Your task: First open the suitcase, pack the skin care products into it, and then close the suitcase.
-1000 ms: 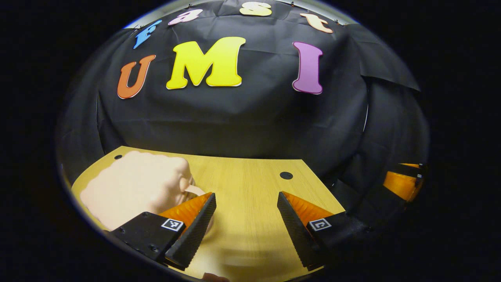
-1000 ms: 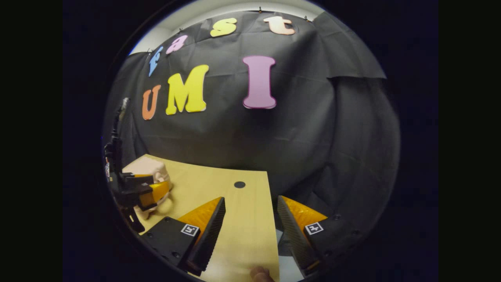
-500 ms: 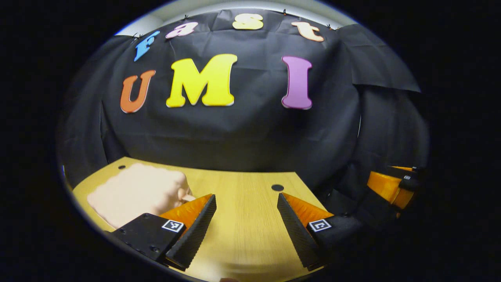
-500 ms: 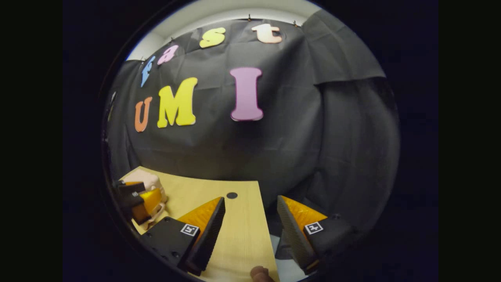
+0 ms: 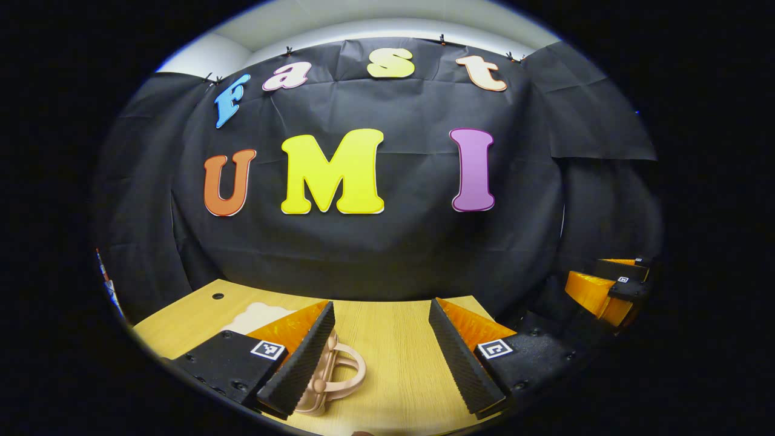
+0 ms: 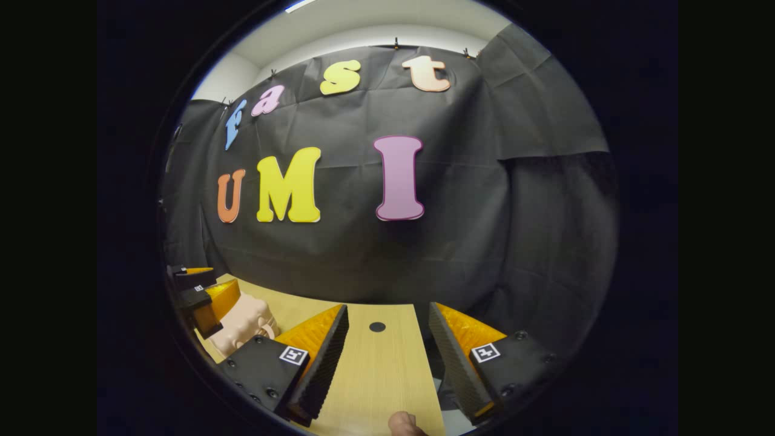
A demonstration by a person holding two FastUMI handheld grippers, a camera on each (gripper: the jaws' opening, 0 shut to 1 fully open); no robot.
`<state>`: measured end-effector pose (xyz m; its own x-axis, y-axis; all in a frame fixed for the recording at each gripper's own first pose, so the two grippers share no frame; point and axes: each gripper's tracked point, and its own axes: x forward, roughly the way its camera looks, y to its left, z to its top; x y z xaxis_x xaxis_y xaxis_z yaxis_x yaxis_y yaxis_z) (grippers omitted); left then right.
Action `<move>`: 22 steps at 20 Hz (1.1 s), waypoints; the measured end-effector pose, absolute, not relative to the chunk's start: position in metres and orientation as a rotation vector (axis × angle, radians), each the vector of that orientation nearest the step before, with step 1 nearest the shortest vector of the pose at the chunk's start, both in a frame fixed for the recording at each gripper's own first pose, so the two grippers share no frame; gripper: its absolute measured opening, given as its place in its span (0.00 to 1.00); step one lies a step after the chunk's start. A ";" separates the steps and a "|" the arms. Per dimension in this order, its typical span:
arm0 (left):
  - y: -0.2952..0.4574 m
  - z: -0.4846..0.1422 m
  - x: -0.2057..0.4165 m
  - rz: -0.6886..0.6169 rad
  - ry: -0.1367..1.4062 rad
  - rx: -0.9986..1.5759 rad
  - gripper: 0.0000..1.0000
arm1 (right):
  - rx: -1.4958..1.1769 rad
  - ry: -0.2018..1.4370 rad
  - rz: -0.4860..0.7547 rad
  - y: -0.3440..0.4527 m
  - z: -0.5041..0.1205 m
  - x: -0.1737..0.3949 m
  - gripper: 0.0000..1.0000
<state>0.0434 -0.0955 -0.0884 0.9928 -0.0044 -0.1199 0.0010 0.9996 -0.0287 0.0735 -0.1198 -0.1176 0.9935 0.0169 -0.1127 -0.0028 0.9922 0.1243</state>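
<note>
Suitcase (image 5: 257, 316) closed on table (image 5: 393, 339), handle (image 5: 339, 375) beside left claw (image 5: 381, 357); both claws agape, empty.

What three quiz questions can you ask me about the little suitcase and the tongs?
1. True or false: the left tongs are shut on the handle of the suitcase.
2. Pick one: the suitcase rests on A) a wooden table, B) a chair, C) a shelf.
3. Short answer: are the right tongs open or shut?

Key: 1 false, the fingers stand wide apart with the handle beside one of them; 2 A; 3 open.
</note>
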 end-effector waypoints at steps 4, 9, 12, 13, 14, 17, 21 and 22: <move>-0.088 -0.090 0.044 0.002 0.132 -0.028 0.99 | 0.116 0.117 0.023 -0.109 -0.118 0.074 0.77; -0.074 -0.087 0.047 0.020 0.140 -0.042 0.99 | 0.105 0.125 0.037 -0.099 -0.113 0.079 0.80; -0.071 -0.087 0.050 0.025 0.144 -0.044 0.99 | 0.108 0.126 0.043 -0.095 -0.111 0.084 0.79; -0.071 -0.086 0.050 0.025 0.143 -0.042 0.99 | 0.104 0.125 0.046 -0.094 -0.111 0.085 0.79; -0.072 -0.085 0.050 0.025 0.142 -0.039 0.99 | 0.101 0.124 0.050 -0.094 -0.111 0.086 0.79; -0.073 -0.087 0.054 0.022 0.147 -0.032 0.99 | 0.095 0.130 0.066 -0.089 -0.114 0.090 0.79; -0.072 -0.087 0.056 0.027 0.147 -0.028 0.99 | 0.094 0.137 0.083 -0.084 -0.115 0.096 0.79; -0.072 -0.087 0.057 0.027 0.148 -0.027 0.99 | 0.092 0.136 0.085 -0.083 -0.115 0.097 0.80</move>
